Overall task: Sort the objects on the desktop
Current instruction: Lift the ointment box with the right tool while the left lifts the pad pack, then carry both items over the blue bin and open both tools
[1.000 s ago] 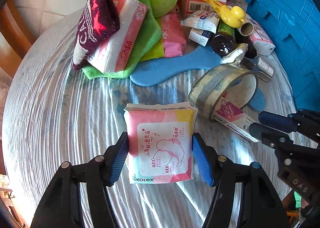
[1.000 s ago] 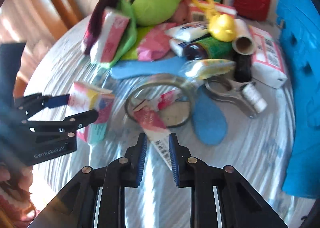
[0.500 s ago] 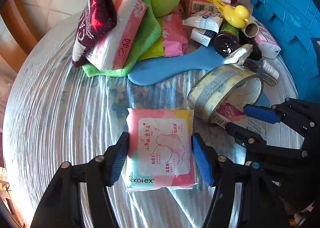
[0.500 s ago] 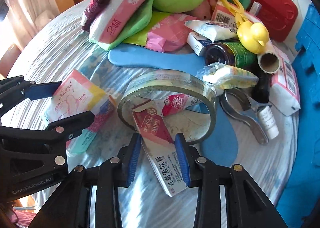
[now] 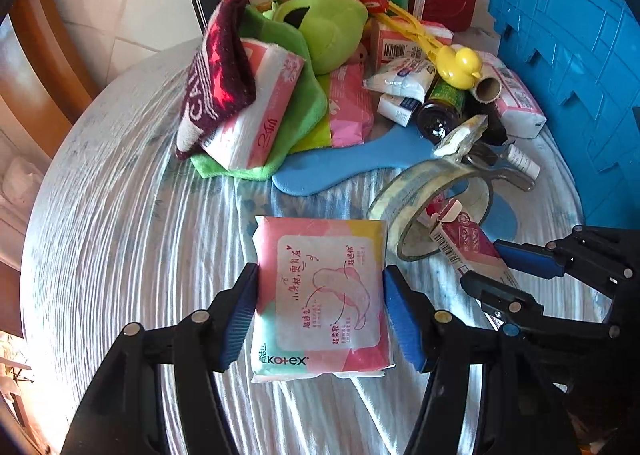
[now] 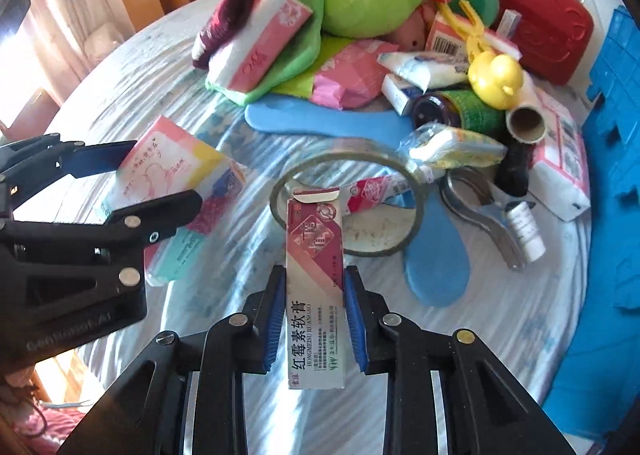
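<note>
Barely started: my left gripper [image 5: 320, 315] clamps pad pack [image 5: 322, 295]; right gripper [image 6: 314, 321] jaws closing round ointment box [image 6: 314, 295] beside tape roll [image 6: 348, 199]; pile [image 6: 360, 35] beyond roll unsorted.

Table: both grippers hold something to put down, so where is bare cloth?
Bare: the table's left side, beside the pink pad pack and below the green towel. Also between the blue insole and blue crate. Crowded: far pile, tape roll.

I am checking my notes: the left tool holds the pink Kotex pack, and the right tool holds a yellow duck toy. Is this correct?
Not quite. The left tool does hold the pink Kotex pack, but the right tool is closing on a red-and-white ointment box, as the right wrist view shows. The yellow duck toy lies in the pile.
</note>
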`<act>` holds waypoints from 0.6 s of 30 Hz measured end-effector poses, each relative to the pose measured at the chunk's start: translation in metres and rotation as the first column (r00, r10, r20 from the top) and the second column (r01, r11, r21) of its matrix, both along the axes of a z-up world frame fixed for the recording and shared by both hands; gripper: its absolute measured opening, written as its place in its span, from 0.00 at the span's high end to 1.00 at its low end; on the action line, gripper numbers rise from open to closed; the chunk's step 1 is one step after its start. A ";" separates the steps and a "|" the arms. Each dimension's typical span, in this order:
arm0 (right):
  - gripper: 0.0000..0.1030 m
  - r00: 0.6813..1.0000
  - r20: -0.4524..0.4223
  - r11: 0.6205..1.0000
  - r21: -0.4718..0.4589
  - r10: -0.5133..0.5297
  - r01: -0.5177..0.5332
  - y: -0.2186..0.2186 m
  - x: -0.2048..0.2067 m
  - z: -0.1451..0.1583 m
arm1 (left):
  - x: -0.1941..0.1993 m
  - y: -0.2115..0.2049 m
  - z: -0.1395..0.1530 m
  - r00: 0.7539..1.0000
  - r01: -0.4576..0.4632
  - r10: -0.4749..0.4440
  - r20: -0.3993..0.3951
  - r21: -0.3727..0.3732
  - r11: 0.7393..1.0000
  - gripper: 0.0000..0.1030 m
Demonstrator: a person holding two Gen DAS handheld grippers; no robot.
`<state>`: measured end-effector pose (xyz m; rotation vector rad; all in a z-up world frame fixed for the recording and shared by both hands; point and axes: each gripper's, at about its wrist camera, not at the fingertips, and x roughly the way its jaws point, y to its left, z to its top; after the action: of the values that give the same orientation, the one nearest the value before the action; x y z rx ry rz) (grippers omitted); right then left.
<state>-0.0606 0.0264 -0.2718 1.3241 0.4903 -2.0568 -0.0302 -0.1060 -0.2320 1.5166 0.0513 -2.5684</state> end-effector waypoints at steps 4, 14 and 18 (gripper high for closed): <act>0.73 0.997 -0.069 0.998 -0.065 -0.020 0.015 0.009 0.005 0.042 | 0.001 0.004 0.039 0.996 0.008 -0.010 -0.086 -0.021 1.000 0.41; 0.73 0.928 -0.340 0.963 -0.261 -0.151 0.062 0.038 0.003 0.173 | -0.007 0.047 0.155 0.932 0.041 -0.070 -0.357 -0.089 0.995 0.41; 0.73 0.864 -0.440 0.942 -0.319 -0.243 0.103 0.076 0.007 0.227 | -0.011 0.084 0.198 0.879 0.096 -0.137 -0.456 -0.112 0.989 0.41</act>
<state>-0.0535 0.1024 -0.0446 0.7063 0.2634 -2.5055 -0.0410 -0.0218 -0.0342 0.8688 -0.0979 -2.9279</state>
